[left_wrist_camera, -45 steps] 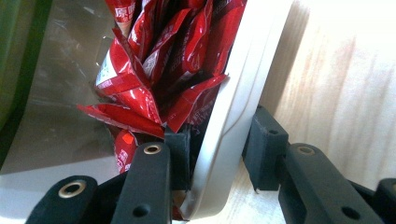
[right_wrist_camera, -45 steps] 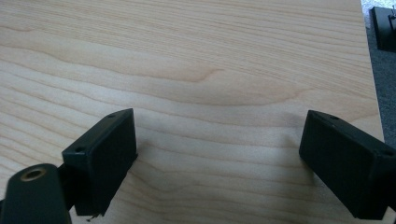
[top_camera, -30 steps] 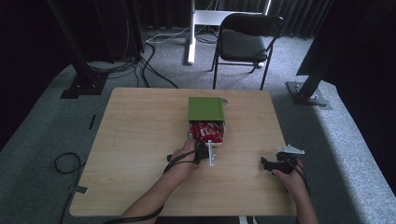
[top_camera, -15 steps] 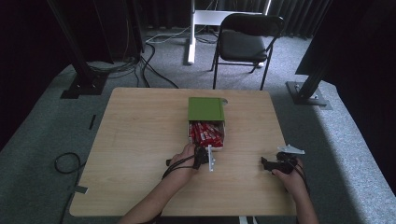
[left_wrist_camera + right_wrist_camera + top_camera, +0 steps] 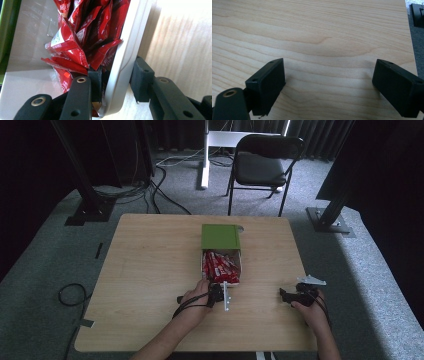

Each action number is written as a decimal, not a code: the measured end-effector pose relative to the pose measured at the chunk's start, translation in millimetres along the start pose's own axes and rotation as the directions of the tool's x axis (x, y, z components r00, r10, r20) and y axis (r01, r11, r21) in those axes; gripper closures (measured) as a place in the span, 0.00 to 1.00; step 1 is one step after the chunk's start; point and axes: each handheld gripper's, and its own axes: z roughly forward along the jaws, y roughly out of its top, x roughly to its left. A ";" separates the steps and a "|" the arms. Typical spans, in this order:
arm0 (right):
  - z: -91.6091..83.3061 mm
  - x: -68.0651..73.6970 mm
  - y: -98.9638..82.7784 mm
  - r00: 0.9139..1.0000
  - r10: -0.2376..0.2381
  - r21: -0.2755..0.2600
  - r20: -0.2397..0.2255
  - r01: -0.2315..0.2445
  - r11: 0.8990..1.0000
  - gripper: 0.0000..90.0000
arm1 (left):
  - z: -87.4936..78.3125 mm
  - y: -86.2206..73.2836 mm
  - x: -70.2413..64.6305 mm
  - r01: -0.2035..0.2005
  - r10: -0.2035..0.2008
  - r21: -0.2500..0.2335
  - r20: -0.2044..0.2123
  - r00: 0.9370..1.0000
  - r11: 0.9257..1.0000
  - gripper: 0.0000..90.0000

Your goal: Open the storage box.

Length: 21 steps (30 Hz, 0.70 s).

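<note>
Left gripper view shows the left gripper [image 5: 117, 82] clamped on the white plastic box's wall [image 5: 130, 50], red foil sachets [image 5: 82, 37] inside; the right gripper [image 5: 328, 87] rests open over the wooden table [image 5: 324, 30].

No word, brand or number can be read with certainty. In my left gripper view, the red sachets [image 5: 82, 37] in the white box [image 5: 130, 55] carry small white printing: one shows a pale label patch with a barcode-like block, and others show white characters that look like Chinese script, too blurred and creased to make out. In the high view, the same red sachets [image 5: 220, 266] show only white specks, and the green lid [image 5: 220, 236] bears no legible marking. My right gripper view offers plain wood grain, without lettering.
</note>
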 end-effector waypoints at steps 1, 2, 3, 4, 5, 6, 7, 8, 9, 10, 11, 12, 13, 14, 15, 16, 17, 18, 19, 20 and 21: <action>0.0 0.0 0.0 1.000 0.000 0.000 0.000 0.000 1.000 0.12 | -1.6 -0.3 -1.8 0.001 -0.001 -0.002 0.002 1.000 1.000 0.74; 0.0 0.1 0.0 1.000 0.000 0.000 0.000 0.000 1.000 0.12 | -2.6 -0.3 -2.5 0.001 -0.001 -0.004 0.001 1.000 1.000 0.74; 0.0 0.1 0.0 1.000 0.001 0.000 0.001 -0.001 1.000 0.12 | -3.3 -0.5 -3.2 0.002 -0.002 -0.004 0.002 1.000 1.000 0.74; 0.0 0.1 0.0 1.000 0.000 0.000 0.000 0.000 1.000 0.12 | -4.0 -0.5 -3.9 -0.001 0.001 -0.002 0.003 1.000 1.000 0.74; 0.0 0.1 0.0 1.000 0.001 0.000 0.001 -0.001 1.000 0.12 | -4.8 -0.5 -4.6 0.006 -0.006 -0.005 0.002 1.000 1.000 0.74; 0.0 0.1 0.0 1.000 0.001 0.000 0.001 -0.001 1.000 0.12 | -5.6 -0.4 -5.4 0.005 -0.005 -0.003 0.003 1.000 1.000 0.74; 0.0 0.1 0.0 1.000 0.000 0.000 0.001 0.000 1.000 0.12 | -6.8 -0.1 -6.0 -0.004 0.004 0.002 0.005 1.000 1.000 0.74; 0.0 0.1 0.0 1.000 0.001 0.000 0.001 -0.001 1.000 0.12 | -6.8 -0.1 -6.0 -0.004 0.004 0.002 0.005 1.000 1.000 0.74; 0.0 0.1 0.0 1.000 0.001 0.001 0.001 -0.001 1.000 0.12 | -9.4 0.6 -7.5 -0.012 0.012 0.004 0.008 1.000 1.000 0.74; 0.0 0.1 0.0 1.000 0.000 0.000 0.001 0.000 1.000 0.12 | -10.2 0.7 -8.8 -0.010 0.010 -0.001 0.010 1.000 1.000 0.74; 0.0 0.1 0.0 1.000 0.001 0.000 0.001 -0.001 1.000 0.12 | -10.8 0.7 -10.0 -0.003 0.003 -0.006 0.012 1.000 1.000 0.74; 0.0 0.1 0.0 1.000 0.000 0.000 0.001 0.000 1.000 0.12 | -11.3 0.4 -11.0 -0.006 0.006 -0.004 0.016 1.000 1.000 0.74; 0.0 0.1 0.0 1.000 0.000 0.000 0.001 0.000 1.000 0.12 | -12.1 0.0 -11.3 -0.018 0.018 0.003 0.016 1.000 1.000 0.73; 0.0 0.1 0.0 1.000 0.000 0.000 0.001 0.000 1.000 0.12 | -11.8 -0.6 -12.6 -0.012 0.012 -0.003 0.018 1.000 1.000 0.73; 0.0 0.1 0.0 1.000 0.000 0.000 0.001 0.000 1.000 0.12 | -12.1 -1.2 -13.0 -0.018 0.018 0.000 0.021 1.000 1.000 0.73; 0.0 0.1 0.0 1.000 0.000 0.000 0.001 0.000 1.000 0.12 | -12.8 -1.5 -13.4 -0.013 0.013 -0.002 0.022 1.000 1.000 0.73; 0.0 0.1 0.0 1.000 0.000 0.000 0.001 0.000 1.000 0.12 | -13.6 -1.5 -13.8 -0.009 0.009 -0.002 0.024 1.000 1.000 0.73; 0.0 0.0 0.0 1.000 0.000 0.000 0.001 0.000 1.000 0.12 | -14.6 -1.5 -14.1 -0.012 0.012 -0.002 0.026 1.000 1.000 0.73; 0.0 0.0 0.0 1.000 0.000 0.000 0.001 0.000 1.000 0.12 | -14.6 -1.5 -14.1 -0.012 0.012 -0.002 0.026 1.000 1.000 0.73; 0.0 0.1 0.0 1.000 0.000 0.000 0.001 0.000 1.000 0.12 | -15.7 -1.7 -14.8 -0.009 0.009 -0.003 0.028 1.000 1.000 0.73; 0.0 0.1 0.0 1.000 0.000 0.000 0.001 0.000 1.000 0.12 | -16.3 -2.1 -15.7 -0.001 0.001 -0.010 0.028 1.000 1.000 0.73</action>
